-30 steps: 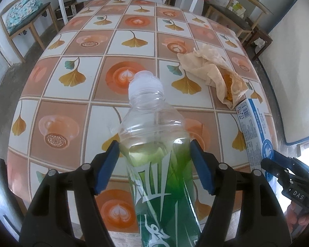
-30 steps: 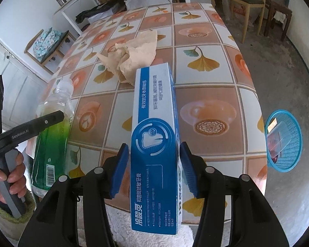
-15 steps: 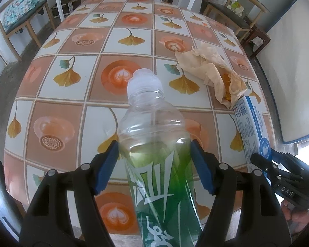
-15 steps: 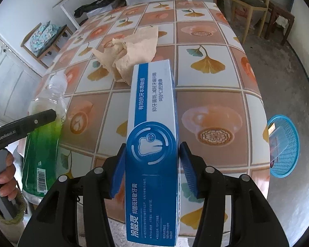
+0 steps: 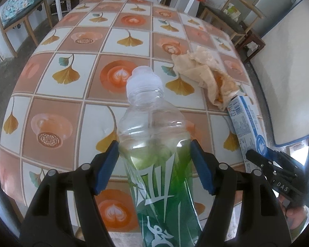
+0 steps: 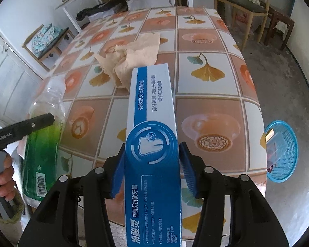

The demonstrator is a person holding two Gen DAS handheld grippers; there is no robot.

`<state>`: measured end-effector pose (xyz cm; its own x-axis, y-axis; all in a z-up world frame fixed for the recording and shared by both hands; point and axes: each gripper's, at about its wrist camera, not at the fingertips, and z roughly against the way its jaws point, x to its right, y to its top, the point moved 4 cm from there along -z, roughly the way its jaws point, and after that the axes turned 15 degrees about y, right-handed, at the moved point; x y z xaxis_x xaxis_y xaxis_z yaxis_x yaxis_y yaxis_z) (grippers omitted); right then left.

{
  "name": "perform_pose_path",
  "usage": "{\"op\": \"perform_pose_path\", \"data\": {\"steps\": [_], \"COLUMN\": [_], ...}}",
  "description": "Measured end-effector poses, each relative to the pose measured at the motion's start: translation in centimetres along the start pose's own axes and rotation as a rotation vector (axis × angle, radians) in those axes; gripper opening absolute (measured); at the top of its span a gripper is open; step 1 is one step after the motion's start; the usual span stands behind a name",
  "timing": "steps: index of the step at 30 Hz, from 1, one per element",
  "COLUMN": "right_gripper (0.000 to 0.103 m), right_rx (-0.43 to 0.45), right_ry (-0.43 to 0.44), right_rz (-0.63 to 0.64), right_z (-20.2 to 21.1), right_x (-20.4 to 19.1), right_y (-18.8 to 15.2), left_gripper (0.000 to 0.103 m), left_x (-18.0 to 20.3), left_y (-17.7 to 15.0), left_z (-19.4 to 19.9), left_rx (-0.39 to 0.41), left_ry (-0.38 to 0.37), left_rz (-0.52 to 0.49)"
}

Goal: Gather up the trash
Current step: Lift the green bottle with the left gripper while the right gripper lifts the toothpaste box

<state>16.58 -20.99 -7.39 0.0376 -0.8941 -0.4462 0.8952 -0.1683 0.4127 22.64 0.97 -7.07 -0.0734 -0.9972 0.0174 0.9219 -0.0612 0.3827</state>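
Over the last second both loads have lifted and drawn back towards the table's near edge: the left gripper [image 5: 154,156] stays clamped on the green-labelled plastic bottle [image 5: 154,144] and the right gripper [image 6: 151,162] stays closed on the blue toothpaste box [image 6: 152,127], so both pieces look ready to carry to the blue basket [image 6: 282,150] on the floor at the right. Only the crumpled paper [image 6: 134,57] remains on the ginkgo-patterned tablecloth [image 5: 72,107], with wooden chairs [image 6: 241,6] and a white shelf behind
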Motion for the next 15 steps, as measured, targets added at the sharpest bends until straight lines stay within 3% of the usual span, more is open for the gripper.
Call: {"op": "perform_pose_path", "data": {"steps": [7, 15], "right_gripper": [0.048, 0.047], "right_rx": [0.047, 0.095], "right_ry": [0.022, 0.039], "right_rz": [-0.014, -0.023], "right_z": [1.7, 3.5], "right_x": [0.0, 0.3], "right_y": [0.1, 0.1], "left_gripper": [0.067, 0.067], "left_x": [-0.2, -0.3], "left_y": [-0.2, 0.0], "left_z": [2.9, 5.9], "left_rx": [0.089, 0.170], "left_ry": [-0.044, -0.046], "left_rz": [0.012, 0.023]}}
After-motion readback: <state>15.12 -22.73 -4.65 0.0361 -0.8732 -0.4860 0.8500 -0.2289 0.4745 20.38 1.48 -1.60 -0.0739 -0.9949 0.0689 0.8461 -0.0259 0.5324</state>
